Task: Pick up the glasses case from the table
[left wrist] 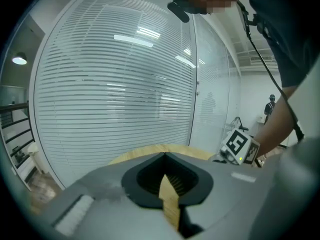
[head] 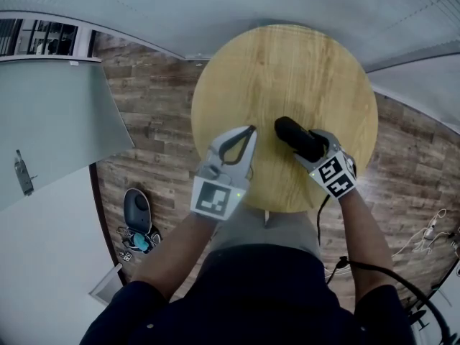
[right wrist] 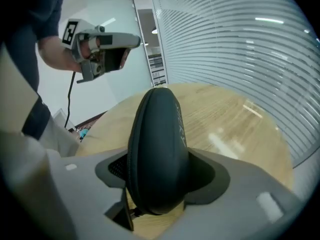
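A black oval glasses case (head: 293, 134) lies on the round wooden table (head: 287, 63), toward its near right side. My right gripper (head: 310, 149) is clamped around the case's near end. In the right gripper view the case (right wrist: 157, 134) fills the gap between the two grey jaws and both pads touch its sides. My left gripper (head: 251, 129) hovers over the table's near edge, left of the case, shut, with its tips together and nothing between them. In its own view the left gripper (left wrist: 165, 155) shows the same shut tips.
The table stands on a wood-plank floor (head: 151, 106) beside a glass wall with blinds (left wrist: 115, 84). A grey panel (head: 57, 121) lies at the left, a small grey-and-blue device (head: 136, 218) sits on the floor, and cables (head: 431, 232) trail at the right.
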Tool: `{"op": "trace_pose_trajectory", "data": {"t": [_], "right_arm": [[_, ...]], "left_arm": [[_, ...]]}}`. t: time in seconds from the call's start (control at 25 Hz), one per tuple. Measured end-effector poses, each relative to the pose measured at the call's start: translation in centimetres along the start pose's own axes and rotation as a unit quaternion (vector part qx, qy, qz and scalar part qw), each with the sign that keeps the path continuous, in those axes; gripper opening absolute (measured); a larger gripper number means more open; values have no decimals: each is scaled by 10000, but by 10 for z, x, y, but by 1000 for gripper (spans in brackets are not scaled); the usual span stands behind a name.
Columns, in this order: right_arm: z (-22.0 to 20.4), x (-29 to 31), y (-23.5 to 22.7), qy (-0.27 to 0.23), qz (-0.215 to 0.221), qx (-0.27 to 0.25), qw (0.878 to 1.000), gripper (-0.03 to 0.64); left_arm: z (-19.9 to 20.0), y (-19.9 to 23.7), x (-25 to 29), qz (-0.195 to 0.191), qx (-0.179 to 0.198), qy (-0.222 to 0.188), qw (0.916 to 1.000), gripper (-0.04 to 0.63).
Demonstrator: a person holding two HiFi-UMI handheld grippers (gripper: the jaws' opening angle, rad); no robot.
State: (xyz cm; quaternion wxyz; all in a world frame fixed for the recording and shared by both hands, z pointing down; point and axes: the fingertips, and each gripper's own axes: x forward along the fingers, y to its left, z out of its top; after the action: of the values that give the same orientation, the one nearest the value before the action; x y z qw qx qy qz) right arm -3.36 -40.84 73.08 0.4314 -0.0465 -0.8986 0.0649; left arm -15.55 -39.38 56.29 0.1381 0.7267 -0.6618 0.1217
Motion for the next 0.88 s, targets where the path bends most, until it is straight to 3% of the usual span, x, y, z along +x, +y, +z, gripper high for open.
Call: {"op": "trace_pose_trajectory", "data": {"t": [0.2,0.36,0.6,0.76,0.88], "right_arm": [[36,-37,14,-758,-90,598,9953,302],[69,-75,9,-1383,-22,1200,9831,304],[109,-136,9,-1945,-485,1317,9708,304],[137,-194,10,-2676,-830,1569,9470,305],[157,-241,20,-3133,-1164,1483,9308,304]], "left_arm": [[13,6,-13,43,40,-95,9999,3],[33,6,-13,55,106,-204,9997,3],[81,6,-40,106,-48,-532,9985,3],[116,-6,-52,-93,232,-649,9976,3],[143,-12,-68,-141,384,-862,9954,3]]}}
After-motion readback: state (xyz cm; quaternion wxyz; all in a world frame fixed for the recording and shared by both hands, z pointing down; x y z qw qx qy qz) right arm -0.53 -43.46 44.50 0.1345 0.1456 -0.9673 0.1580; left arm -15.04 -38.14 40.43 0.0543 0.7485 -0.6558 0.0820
